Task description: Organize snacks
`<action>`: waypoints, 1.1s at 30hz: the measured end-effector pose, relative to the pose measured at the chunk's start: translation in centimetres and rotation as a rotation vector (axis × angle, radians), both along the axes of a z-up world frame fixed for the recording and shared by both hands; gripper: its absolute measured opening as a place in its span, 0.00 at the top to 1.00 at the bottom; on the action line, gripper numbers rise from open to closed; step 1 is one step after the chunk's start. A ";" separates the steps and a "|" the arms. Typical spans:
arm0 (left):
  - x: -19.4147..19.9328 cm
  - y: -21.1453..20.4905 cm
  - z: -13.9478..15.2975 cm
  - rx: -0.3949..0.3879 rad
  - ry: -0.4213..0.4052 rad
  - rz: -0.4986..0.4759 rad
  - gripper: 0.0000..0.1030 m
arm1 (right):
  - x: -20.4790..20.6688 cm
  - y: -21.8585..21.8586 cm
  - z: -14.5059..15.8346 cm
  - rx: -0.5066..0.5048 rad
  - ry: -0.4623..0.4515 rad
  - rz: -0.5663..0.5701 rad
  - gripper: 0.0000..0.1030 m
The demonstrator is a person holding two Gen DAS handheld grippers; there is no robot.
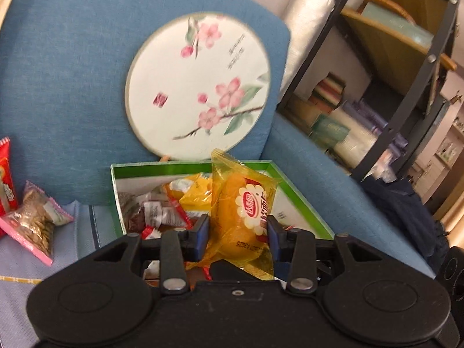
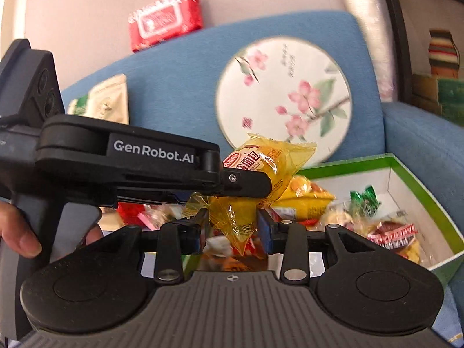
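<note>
Sofa (image 1: 319,159): blue; everything sits on it.
Cushion (image 1: 72,72): blue, upright against the sofa back.
Shelf rack (image 1: 406,72): dark frame beside the sofa, stacked with boxes and rolls.
Fan (image 1: 200,84): round, white with pink blossoms, leaning on the cushion behind the box.
Box (image 1: 159,165): green-rimmed and white inside. It stands on the seat, partly filled with mixed snack packets.
Left gripper (image 1: 237,223): jaws about half apart, closed on a yellow bread packet (image 1: 240,203). The packet stands upright above the box, touching both pads.
Right gripper (image 2: 232,223): just under the left one, jaws about half apart, gripping a second yellow packet (image 2: 232,217) over the box's near edge.
Hand (image 2: 17,232): wrapped round the left gripper's handle.
Seed packet (image 1: 34,226): pink-edged, lying on the seat left of the box.
</note>
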State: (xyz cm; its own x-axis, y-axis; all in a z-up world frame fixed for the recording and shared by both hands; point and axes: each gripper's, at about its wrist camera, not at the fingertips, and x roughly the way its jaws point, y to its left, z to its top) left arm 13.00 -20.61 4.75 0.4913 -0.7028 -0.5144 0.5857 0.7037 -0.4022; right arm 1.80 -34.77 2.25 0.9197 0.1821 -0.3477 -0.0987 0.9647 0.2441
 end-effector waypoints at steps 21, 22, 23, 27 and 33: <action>-1.8 10.3 -3.7 0.014 0.068 0.180 0.00 | 0.7 2.4 -0.9 -0.125 0.045 -0.050 0.34; -2.1 10.7 -3.9 0.019 0.071 0.175 0.00 | 0.4 2.7 -0.7 -0.133 0.036 -0.037 0.25; -2.4 11.3 -4.2 0.026 0.073 0.167 0.00 | 0.0 3.2 -0.4 -0.144 0.028 -0.022 0.13; -3.5 13.5 -5.4 0.091 0.078 0.167 0.00 | -1.2 5.3 0.1 -0.185 -0.027 0.042 0.00; -1.2 16.2 -5.4 0.028 0.118 0.317 0.00 | -1.4 8.6 -0.4 -0.257 -0.019 0.137 0.00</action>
